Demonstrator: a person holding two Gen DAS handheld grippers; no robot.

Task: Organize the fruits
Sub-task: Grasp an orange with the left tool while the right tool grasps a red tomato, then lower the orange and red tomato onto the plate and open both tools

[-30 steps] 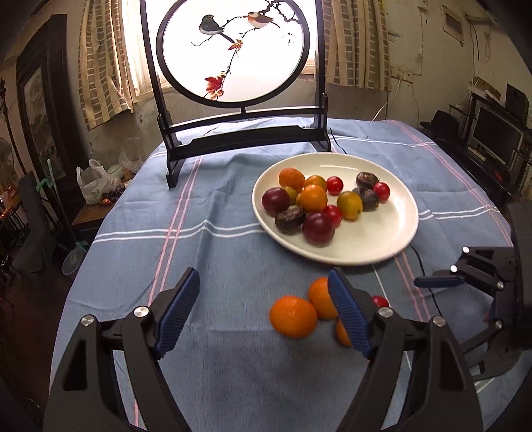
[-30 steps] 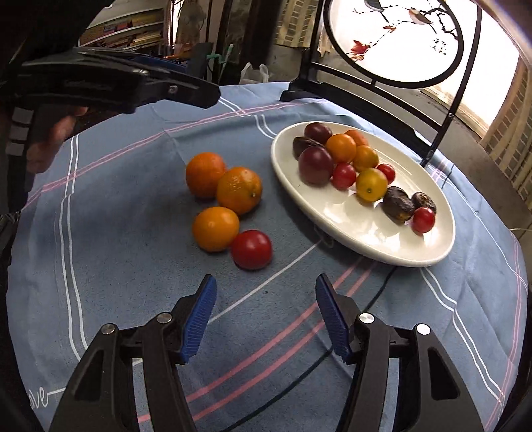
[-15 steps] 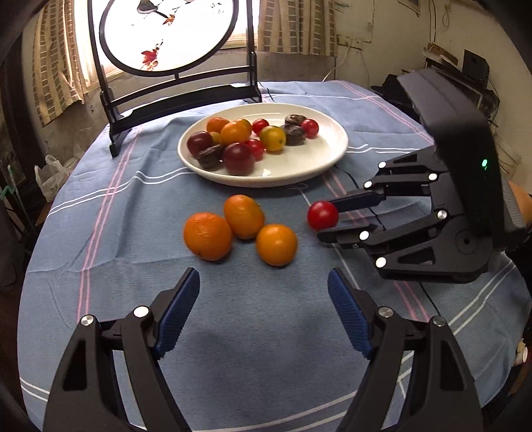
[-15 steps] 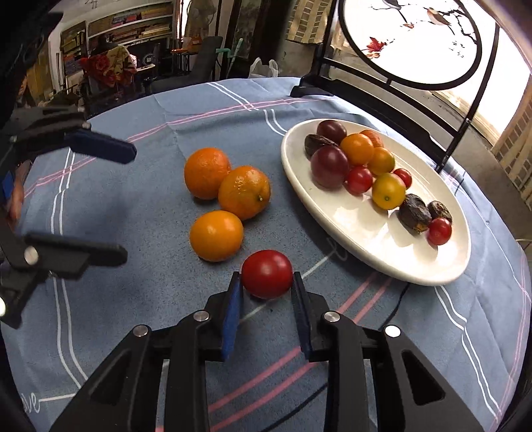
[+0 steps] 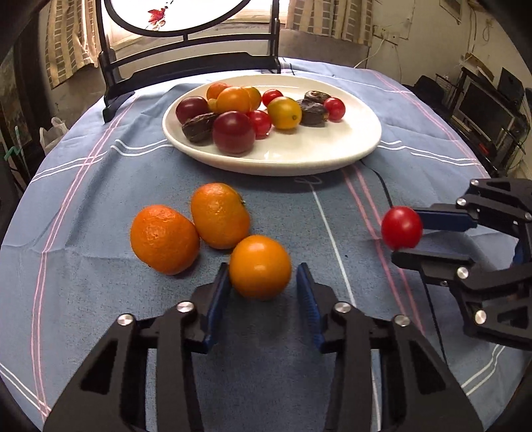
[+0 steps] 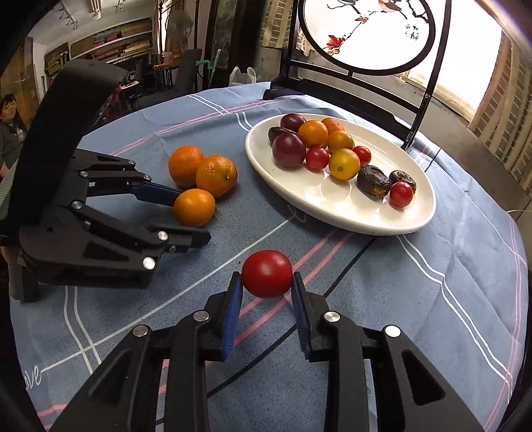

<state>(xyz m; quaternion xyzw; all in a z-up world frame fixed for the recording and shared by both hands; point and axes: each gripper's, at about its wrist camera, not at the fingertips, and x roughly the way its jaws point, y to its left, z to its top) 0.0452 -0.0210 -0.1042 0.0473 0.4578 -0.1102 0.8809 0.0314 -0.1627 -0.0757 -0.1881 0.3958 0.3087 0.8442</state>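
right tongs [image 6: 266,292] clamped on red tomato [image 6: 267,273], soft and thin-skinned, keep squeeze light. left tongs [image 5: 262,290] just closed around smooth orange [image 5: 260,267], firm, grip at widest part.

Bare cloth [image 5: 332,206] between plate [image 5: 365,146] and mandarins [image 5: 219,216]; screen stand [image 5: 186,69] just behind the plate.

Daylight pours in from the window [image 6: 465,50] behind the round screen [image 6: 369,30], blown out to white. The plate [image 5: 332,146] shows soft glare. Fruit casts short, soft shadows on the desk [image 5: 99,166]. Edges bend and darken; room corners stay dim.
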